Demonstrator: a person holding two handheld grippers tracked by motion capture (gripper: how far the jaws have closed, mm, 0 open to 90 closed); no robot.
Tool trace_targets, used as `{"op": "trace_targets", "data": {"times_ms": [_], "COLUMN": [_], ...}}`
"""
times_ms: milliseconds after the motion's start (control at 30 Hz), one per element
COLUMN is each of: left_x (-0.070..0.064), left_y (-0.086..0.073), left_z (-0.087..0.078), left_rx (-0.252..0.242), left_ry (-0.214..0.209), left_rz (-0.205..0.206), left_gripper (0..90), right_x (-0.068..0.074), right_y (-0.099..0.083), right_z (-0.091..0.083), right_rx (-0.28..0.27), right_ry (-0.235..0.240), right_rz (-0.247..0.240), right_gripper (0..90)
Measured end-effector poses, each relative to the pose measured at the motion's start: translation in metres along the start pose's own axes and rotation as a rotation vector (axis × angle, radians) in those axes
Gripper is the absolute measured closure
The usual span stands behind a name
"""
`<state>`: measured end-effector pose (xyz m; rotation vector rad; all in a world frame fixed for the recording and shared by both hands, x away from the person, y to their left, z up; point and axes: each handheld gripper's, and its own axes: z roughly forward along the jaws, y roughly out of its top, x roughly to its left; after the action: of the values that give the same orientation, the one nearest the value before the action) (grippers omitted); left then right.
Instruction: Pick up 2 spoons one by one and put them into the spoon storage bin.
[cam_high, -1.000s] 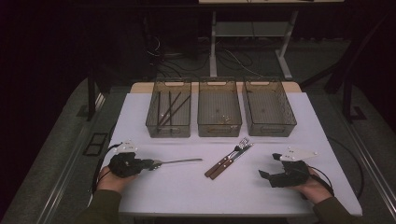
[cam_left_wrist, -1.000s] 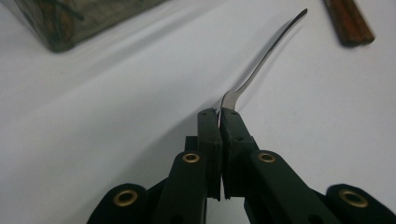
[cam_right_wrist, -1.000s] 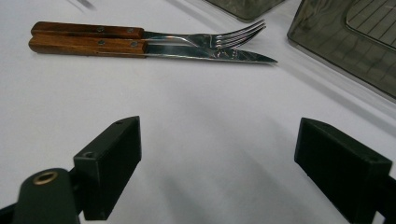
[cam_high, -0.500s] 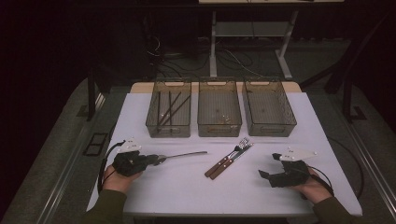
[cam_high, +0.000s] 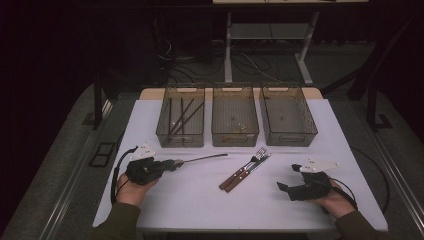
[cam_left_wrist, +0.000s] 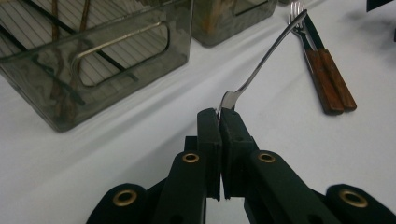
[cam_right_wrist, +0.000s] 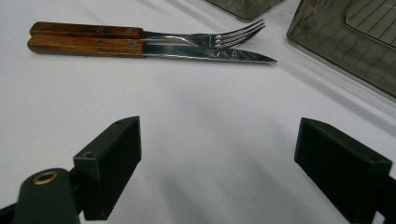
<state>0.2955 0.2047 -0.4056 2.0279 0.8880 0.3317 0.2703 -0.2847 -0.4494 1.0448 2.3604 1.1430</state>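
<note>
The left tongs (cam_high: 176, 162) sit at the near left of the table (cam_high: 200, 200), in front of the left bin (cam_high: 181, 122), and they are clamped on the spoon (cam_high: 202, 159). In the left gripper view the two black jaws of the left tongs (cam_left_wrist: 219, 116) are pressed together with the rounded end of the spoon (cam_left_wrist: 261, 60) pinched between them. The spoon is slim, plain, shiny metal with a long thin stem that curves gently. From the jaws it runs away to the right, lifted off the white surface, and its far tip ends just short of the wooden-handled fork (cam_high: 245, 169), without touching it as far as the high view shows. The left bin is smoky clear plastic with a slot handle and holds several long dark sticks.

Right of the left bin stands the middle bin (cam_high: 235, 116), and in front of it lie the fork and a wooden-handled knife (cam_high: 246, 173), side by side and touching, handles toward the person, tips toward the bins. In the right gripper view the fork (cam_right_wrist: 154, 33) lies just beyond the knife (cam_right_wrist: 154, 48), both with brown riveted handles and steel ends.

Farther right from the left bin stands the right bin (cam_high: 287, 116). In front of it, at the near right of the table, the right tongs (cam_high: 281, 186) rest low, held by a hand, well apart from the spoon. Their jaws stand wide, with nothing between them, and they point toward the fork and knife.
</note>
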Motion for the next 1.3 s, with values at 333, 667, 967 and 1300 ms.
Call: {"op": "trace_targets", "data": {"times_ms": [333, 667, 967, 1300], "left_x": [-0.001, -0.004, -0.002, 0.000], "left_y": [0.018, 0.047, 0.078, 0.115], "left_z": [0.009, 0.023, 0.044, 0.078], "left_rx": [-0.038, -0.079, -0.105, -0.095], "left_ry": [0.018, 0.017, 0.036, 0.075], "left_rz": [-0.003, -0.005, -0.034, -0.044], "left_gripper": [88.0, 87.9, 87.9, 87.9], "right_x": [0.000, -0.001, -0.001, -0.002], "right_y": [0.000, 0.000, 0.000, 0.000], "right_z": [0.001, 0.000, 0.000, -0.001], "right_rx": [0.000, 0.000, -0.002, -0.008], "right_ry": [0.001, 0.002, 0.004, 0.009], "right_rz": [0.006, 0.012, 0.015, 0.019], "right_gripper": [14.4, 14.4, 14.4, 14.4]}}
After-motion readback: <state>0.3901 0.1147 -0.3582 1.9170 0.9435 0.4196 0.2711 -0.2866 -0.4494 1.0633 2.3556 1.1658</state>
